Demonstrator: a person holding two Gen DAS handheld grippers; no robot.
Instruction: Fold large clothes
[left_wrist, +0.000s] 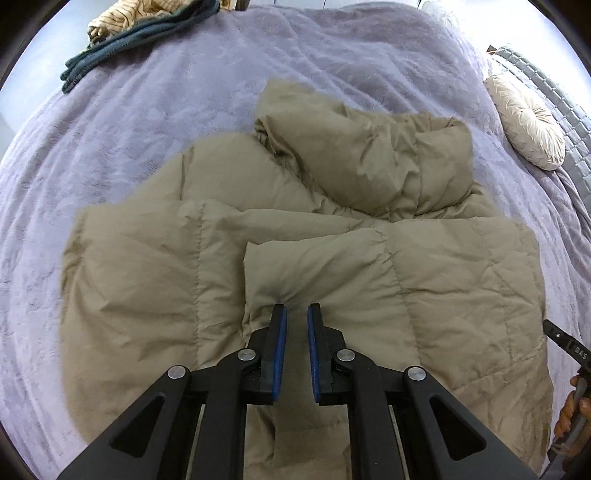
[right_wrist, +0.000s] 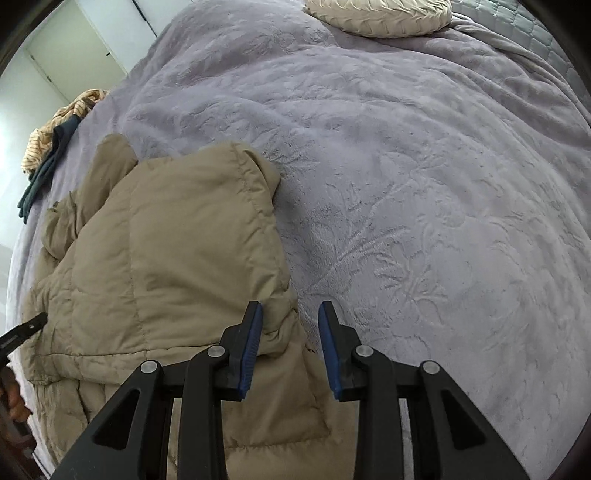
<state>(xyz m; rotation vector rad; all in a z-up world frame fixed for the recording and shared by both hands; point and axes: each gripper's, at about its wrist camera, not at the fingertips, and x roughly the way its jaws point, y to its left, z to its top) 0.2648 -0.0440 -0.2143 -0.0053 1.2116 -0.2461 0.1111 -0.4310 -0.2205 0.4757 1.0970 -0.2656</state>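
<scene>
Left wrist view: left claw (left_wrist: 296, 314) hangs over the tan puffer jacket (left_wrist: 332, 266), blue pads (left_wrist: 281, 354) a narrow gap apart, nothing between them, so released. Tips sit just at the near edge of a folded-over quilted panel. Jacket spreads ahead of the claw and to both sides on the lavender bedspread (left_wrist: 147, 110); a sleeve or hood section is bunched up ahead and slightly right of the tips. Far ahead-left, at the bed edge: dark teal garment (left_wrist: 122, 48) with a striped beige cloth (left_wrist: 140, 14) behind it, well apart from the jacket. Far right: round pleated cream cushion (left_wrist: 524, 122), next to a grey quilted cover (left_wrist: 546, 85). Right edge of this view: part of the other tool and some fingers (left_wrist: 569, 406), just beside the jacket's right side.

Right wrist view: right claw (right_wrist: 290, 315) spread wide, released, nothing gripped. Left pad (right_wrist: 251, 354) is over the jacket's (right_wrist: 166, 240) right edge, right pad over bare bedspread (right_wrist: 424, 184); can't tell if the left pad touches fabric. Jacket fills the area left of and under the claw, bulked up ahead-left. Cushion (right_wrist: 380, 18) far ahead, slightly right. Teal garment (right_wrist: 44, 170) and striped cloth (right_wrist: 51, 133) far left at the bed edge. White closet doors (right_wrist: 74, 55) beyond that. Other tool's tip pokes in at the left edge, touching or just beside the jacket.
</scene>
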